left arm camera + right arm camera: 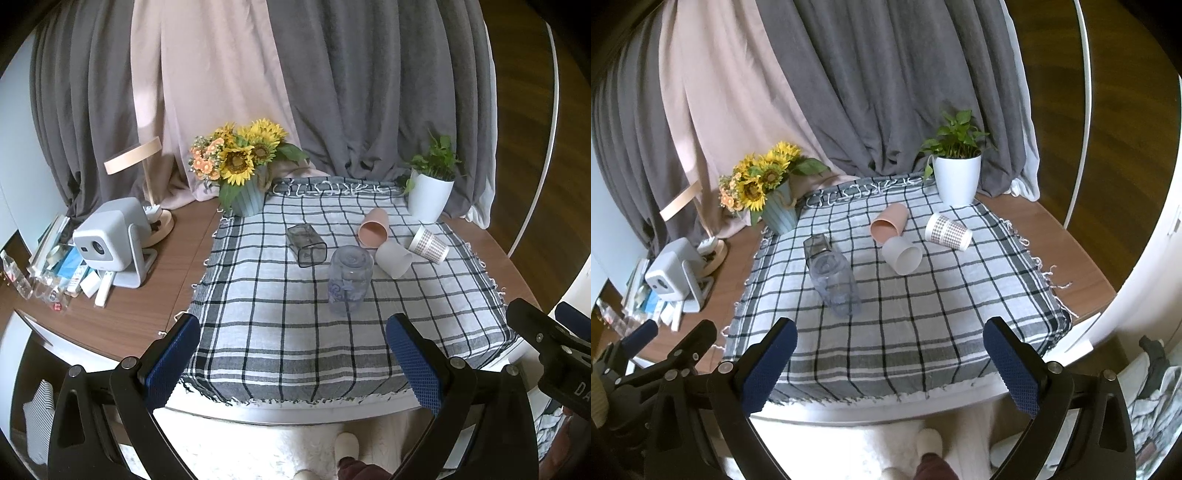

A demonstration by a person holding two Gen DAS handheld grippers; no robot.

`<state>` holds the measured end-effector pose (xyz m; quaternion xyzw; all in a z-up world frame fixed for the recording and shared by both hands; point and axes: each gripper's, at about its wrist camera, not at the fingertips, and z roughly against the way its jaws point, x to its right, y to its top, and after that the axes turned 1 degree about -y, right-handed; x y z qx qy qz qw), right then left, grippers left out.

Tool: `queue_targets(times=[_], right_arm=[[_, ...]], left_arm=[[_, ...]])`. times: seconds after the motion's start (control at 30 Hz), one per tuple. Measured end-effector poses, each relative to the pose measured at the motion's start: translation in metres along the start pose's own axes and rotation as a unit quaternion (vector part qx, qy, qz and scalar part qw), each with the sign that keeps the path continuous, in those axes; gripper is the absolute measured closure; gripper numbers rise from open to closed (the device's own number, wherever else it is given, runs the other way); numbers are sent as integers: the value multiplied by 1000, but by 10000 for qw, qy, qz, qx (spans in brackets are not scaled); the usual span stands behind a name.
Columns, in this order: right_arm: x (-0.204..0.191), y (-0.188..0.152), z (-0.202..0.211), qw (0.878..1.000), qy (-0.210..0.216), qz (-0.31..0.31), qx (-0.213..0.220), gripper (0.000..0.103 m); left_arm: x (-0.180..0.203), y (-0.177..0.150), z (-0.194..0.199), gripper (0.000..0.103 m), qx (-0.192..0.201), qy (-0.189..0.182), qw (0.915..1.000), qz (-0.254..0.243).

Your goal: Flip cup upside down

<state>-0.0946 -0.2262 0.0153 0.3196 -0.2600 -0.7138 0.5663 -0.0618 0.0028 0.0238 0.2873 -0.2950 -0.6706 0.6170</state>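
Several cups sit on a checked cloth (332, 343) (923, 332). A clear bluish cup (349, 279) (836, 282) stands upside down in the middle. A dark clear square cup (306, 245) (818, 245), a pink cup (373, 227) (888, 222), a frosted white cup (394, 258) (902, 254) and a patterned paper cup (428, 244) (948, 231) lie on their sides. My left gripper (295, 354) and right gripper (890, 358) are both open and empty, held back near the cloth's front edge, apart from every cup.
A sunflower vase (242, 192) (775, 210) and a white potted plant (430, 195) (956, 177) stand at the cloth's back corners. A projector (109, 236), a lamp (147, 177) and clutter lie left on the wooden table (155, 288). Curtains hang behind.
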Motion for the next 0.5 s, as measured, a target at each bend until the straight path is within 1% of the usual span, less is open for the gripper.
queue_targets(times=[0.5], right_arm=[[-1,1,-2,10000,-43,24,28,2]], left_arm=[[4,0,-5,0,8,-31,10000,-17]])
